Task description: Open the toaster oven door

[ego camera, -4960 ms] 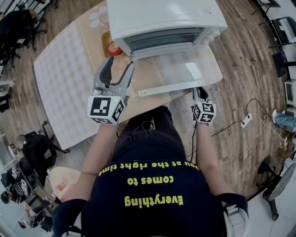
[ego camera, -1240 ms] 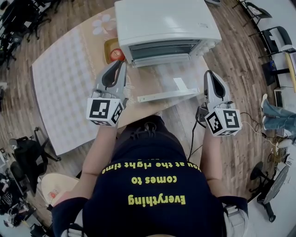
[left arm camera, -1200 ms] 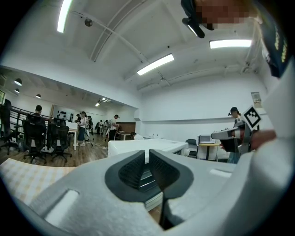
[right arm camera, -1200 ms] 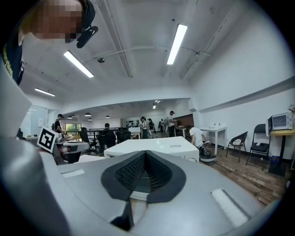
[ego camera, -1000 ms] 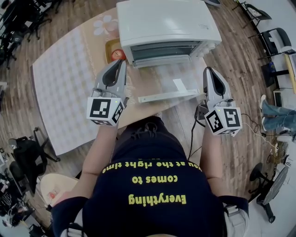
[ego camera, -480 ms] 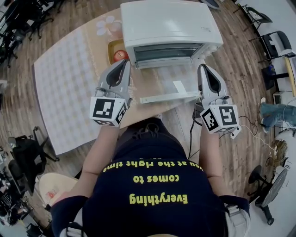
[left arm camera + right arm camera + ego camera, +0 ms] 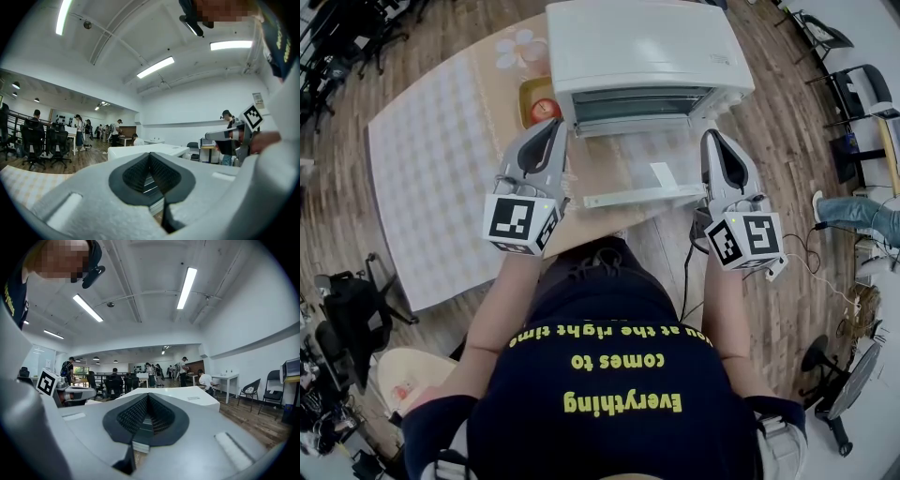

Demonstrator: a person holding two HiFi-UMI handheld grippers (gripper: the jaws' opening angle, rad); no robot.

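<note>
The white toaster oven (image 7: pixel 647 42) stands at the far side of the table. Its glass door (image 7: pixel 656 155) lies folded down flat toward me, and the door's handle bar (image 7: pixel 642 198) is nearest me. My left gripper (image 7: pixel 557 126) hovers shut and empty just left of the door, its tip near the oven's front left corner. My right gripper (image 7: pixel 710 137) hovers shut and empty at the door's right edge. Past the shut left gripper (image 7: pixel 150 154) the oven (image 7: pixel 154 150) shows in the left gripper view. In the right gripper view the oven's top (image 7: pixel 187 394) shows past the right gripper (image 7: pixel 147 396).
A small yellow dish with a red round thing (image 7: pixel 541 106) sits left of the oven. A checkered cloth (image 7: pixel 431 169) covers the table's left part. A cable and power strip (image 7: pixel 778 269) lie on the wood floor to the right. Chairs and people stand farther off.
Five seconds ago the left jaws stood apart and the right gripper was low at the door handle's right end. Both grippers have since risen toward the oven, and the left has shut.
</note>
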